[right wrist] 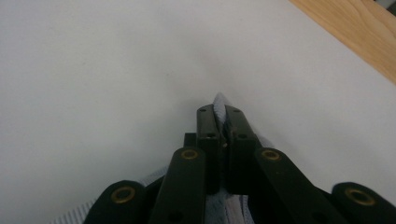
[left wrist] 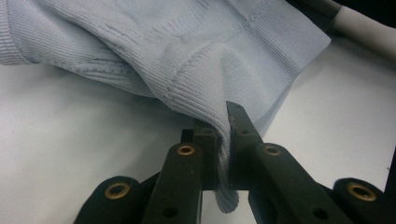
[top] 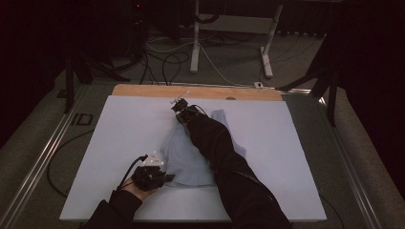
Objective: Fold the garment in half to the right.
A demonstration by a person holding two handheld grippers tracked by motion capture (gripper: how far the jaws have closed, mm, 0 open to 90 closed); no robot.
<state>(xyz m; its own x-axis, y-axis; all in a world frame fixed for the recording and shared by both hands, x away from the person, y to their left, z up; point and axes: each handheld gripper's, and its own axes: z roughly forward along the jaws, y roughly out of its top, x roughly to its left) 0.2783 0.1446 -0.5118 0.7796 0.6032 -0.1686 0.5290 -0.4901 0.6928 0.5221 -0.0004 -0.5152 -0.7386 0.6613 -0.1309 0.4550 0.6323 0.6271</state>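
- The left tool (top: 152,175) sits at the near edge of the bench (top: 119,138), held in the person's left hand (top: 138,191), with its cable looping away beside it.
- In the left gripper view its jaws are clenched on a ribbed hem of the pale blue knitted garment (left wrist: 187,51); a tongue of fabric hangs down between the jaws, and the rest of the cloth rises ahead of the tool in soft folds.
- The right tool (top: 180,107) lies far ahead of the left one, toward the bench's far side, at the end of a dark sleeve (top: 224,152) that crosses over the garment.
- In the right gripper view its jaws are pressed together on a thin edge of the same garment (right wrist: 219,100); a sliver of cloth peeks just past the tips, and more shows below them.
- Ahead of the right tool lies the white bench surface, with a wooden strip (right wrist: 355,32) off to its upper right.
- The garment lies stretched between the two tools, crumpled in the middle.
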